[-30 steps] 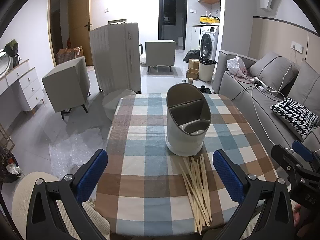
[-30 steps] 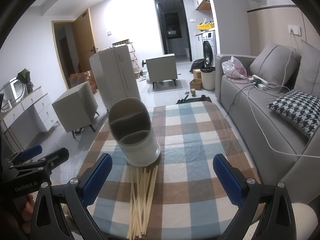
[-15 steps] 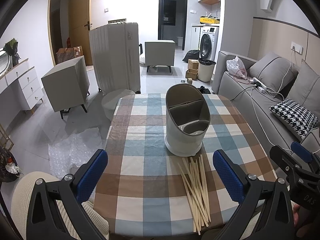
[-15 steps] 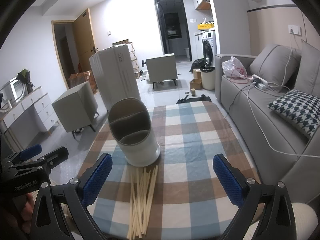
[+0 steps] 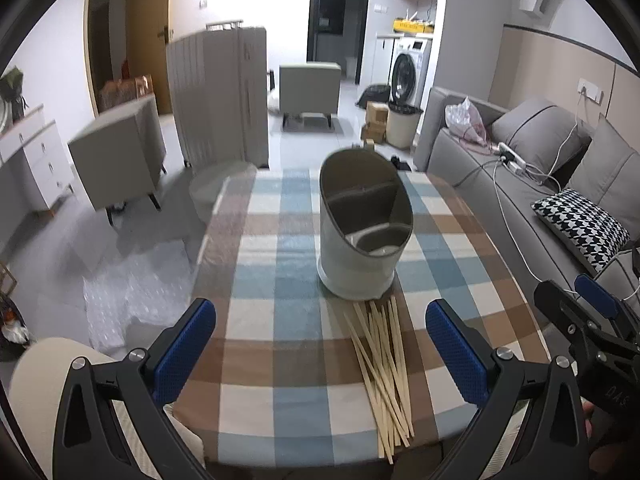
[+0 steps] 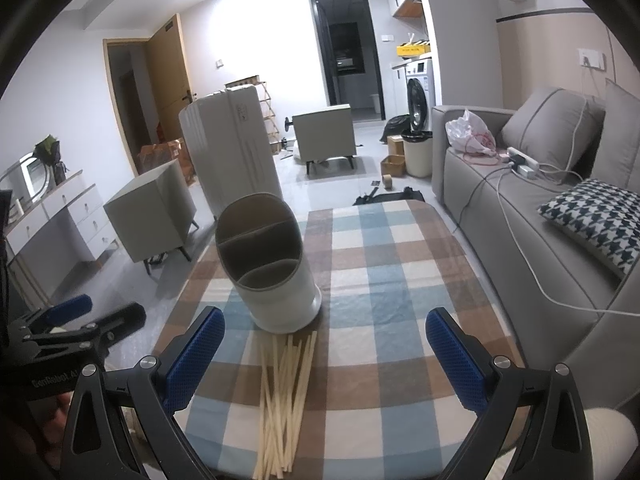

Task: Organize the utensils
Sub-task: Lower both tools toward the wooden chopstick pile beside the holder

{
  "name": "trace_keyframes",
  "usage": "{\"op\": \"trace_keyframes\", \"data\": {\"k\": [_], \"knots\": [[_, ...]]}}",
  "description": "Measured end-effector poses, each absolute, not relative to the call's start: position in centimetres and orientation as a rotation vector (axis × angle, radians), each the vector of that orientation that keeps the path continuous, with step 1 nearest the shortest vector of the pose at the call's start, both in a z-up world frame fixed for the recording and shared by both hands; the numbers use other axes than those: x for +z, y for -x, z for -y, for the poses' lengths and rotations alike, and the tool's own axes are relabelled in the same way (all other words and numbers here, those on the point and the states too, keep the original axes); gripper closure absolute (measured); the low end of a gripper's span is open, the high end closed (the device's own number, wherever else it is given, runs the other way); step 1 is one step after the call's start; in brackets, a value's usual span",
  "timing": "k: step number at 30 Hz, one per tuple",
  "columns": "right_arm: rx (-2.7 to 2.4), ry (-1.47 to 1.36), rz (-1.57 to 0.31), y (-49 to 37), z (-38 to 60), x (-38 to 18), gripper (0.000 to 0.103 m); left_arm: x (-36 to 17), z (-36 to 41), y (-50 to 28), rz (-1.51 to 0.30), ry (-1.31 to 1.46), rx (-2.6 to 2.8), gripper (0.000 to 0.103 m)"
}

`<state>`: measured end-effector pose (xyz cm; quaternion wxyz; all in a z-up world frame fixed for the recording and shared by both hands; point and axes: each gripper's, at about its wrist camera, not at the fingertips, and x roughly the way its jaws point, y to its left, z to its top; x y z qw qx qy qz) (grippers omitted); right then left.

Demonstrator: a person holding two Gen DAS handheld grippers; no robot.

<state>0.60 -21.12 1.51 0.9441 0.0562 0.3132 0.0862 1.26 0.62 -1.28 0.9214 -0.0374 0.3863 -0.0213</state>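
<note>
A loose bundle of wooden chopsticks [image 5: 382, 364] lies on the checked bench [image 5: 280, 312], tips touching the foot of the empty divided utensil holder [image 5: 362, 236]. Both the left hand-held gripper [image 5: 320, 344] and right hand-held gripper [image 6: 318, 346] hover wide open, holding nothing. The sticks look light, stiff and roll-prone (best pinched mid-length, probably a few at a time).

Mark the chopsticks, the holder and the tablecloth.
chopsticks [image 5: 382, 364]: left wrist view, middle of bundle.
holder [image 5: 352, 264]: left wrist view, front wall.
tablecloth [image 6: 396, 284]: right wrist view, bare checked patch.
</note>
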Motion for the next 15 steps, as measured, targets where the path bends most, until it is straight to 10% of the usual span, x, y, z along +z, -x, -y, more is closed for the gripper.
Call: {"op": "trace_keyframes", "data": {"k": [15], "knots": [[0.106, -0.101, -0.75, -5.3, 22.2, -2.2, 0.002, -11.2, -0.8, -6.9, -1.281, 0.219, -0.019, 0.015]]}}
